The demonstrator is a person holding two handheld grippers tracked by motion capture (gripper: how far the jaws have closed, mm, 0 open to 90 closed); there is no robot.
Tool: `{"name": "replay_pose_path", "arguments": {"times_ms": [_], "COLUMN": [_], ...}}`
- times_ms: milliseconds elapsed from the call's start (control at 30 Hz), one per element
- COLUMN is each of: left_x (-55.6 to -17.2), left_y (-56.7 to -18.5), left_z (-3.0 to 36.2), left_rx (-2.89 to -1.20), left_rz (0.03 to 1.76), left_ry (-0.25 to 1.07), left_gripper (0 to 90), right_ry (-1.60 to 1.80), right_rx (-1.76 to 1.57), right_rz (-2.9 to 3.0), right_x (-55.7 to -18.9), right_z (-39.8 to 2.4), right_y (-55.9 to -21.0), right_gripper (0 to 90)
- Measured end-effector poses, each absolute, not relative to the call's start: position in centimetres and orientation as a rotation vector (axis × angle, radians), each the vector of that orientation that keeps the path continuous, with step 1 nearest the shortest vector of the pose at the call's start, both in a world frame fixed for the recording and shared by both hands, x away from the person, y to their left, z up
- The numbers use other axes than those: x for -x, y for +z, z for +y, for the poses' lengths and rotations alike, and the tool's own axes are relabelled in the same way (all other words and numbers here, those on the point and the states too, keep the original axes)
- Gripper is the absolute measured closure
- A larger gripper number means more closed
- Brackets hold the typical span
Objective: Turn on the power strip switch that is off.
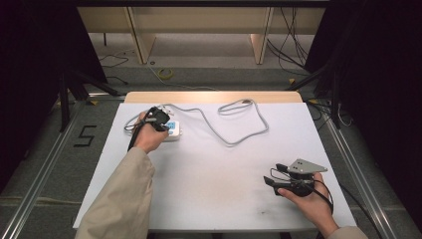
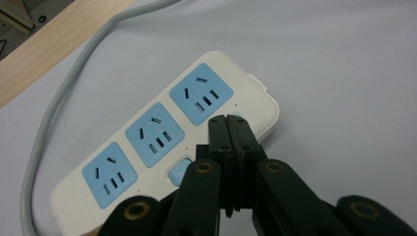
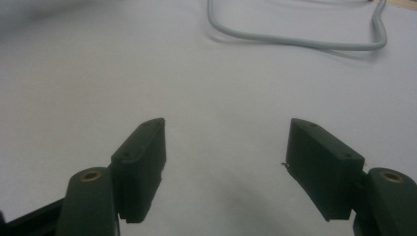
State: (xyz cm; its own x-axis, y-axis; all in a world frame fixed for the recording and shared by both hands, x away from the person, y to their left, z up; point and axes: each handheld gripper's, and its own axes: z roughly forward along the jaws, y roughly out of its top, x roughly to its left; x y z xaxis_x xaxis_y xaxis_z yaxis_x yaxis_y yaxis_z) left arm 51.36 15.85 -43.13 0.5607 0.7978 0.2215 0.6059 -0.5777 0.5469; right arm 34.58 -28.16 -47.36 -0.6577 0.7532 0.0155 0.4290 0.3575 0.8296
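Observation:
A white power strip [image 2: 162, 132] with three blue socket faces and small blue switches lies at the table's far left [image 1: 174, 130]. My left gripper [image 2: 228, 120] [image 1: 161, 122] is over it, jaws shut with nothing between them, tips right at the switch nearest the strip's end. Whether the tips touch it I cannot tell. The strip's grey cable [image 1: 234, 127] [image 2: 54, 103] loops across the far half of the table. At the near right, my right gripper [image 1: 274, 174] [image 3: 226, 147] stands open above bare table, with the cable [image 3: 295, 42] far ahead of it.
The white table surface [image 1: 214, 174] ends in a wooden strip [image 1: 214, 96] at the far edge. Beyond it are floor, loose cables and wooden furniture legs [image 1: 142, 40]. Dark curtains flank both sides.

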Motion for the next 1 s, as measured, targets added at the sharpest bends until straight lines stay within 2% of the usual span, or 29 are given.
{"name": "replay_pose_path", "arguments": {"times_ms": [1000], "left_x": [-52.8], "left_y": [-44.1], "left_z": [15.1], "left_rx": [-2.392], "left_rz": [1.149], "left_ry": [0.623], "left_gripper": [89.7], "right_ry": [1.209], "right_rx": [-1.028], "right_rz": [2.257], "right_x": [-34.6], "right_z": [-28.2], "right_y": [-47.3], "right_gripper": [32.3]}}
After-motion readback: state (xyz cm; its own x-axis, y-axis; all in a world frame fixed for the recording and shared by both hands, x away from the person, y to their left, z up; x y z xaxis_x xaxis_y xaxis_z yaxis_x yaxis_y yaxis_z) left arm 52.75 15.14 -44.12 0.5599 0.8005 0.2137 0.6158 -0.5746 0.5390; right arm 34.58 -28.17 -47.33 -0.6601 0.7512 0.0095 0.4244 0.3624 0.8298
